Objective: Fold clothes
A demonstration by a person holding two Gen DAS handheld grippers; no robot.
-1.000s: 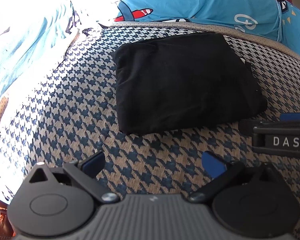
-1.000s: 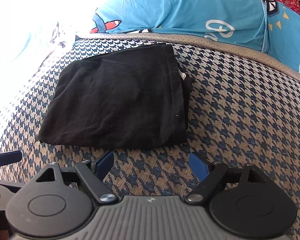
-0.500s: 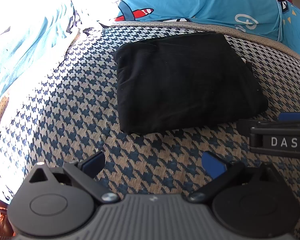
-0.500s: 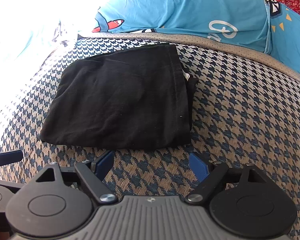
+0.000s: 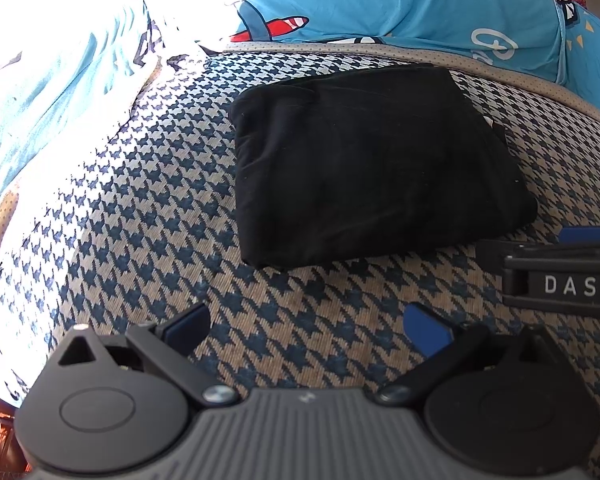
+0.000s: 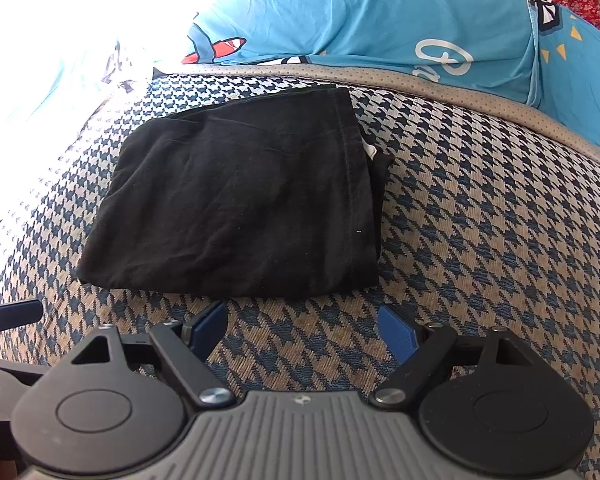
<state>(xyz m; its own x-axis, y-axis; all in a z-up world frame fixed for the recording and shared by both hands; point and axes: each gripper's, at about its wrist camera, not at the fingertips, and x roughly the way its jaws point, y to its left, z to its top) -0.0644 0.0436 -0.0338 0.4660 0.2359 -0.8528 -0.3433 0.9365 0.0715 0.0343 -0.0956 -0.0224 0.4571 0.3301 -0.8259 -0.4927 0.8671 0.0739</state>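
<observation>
Blue pads line the fingers of both grippers. The left gripper [image 5: 308, 326] has its jaws spread wide with nothing between them, only the houndstooth cover [image 5: 140, 208] below. The right gripper [image 6: 302, 328] is likewise wide apart and empty. In the left wrist view, the side of the right gripper enters from the right edge, carrying white letters that read "DAS" [image 5: 570, 286]; whatever follows is cut off by the frame.

Both grippers tilt steeply down at the bed and sit side by side, each short of the near edge of the black garment [image 6: 240, 208], not touching it. The garment lies folded into a flat rectangle on the cover, with a scrap of white showing at its right edge. Beyond it lies a blue printed bedding [image 6: 380, 12] bearing a white star, a red-and-white rocket shape and white cursive writing too cropped to read.
</observation>
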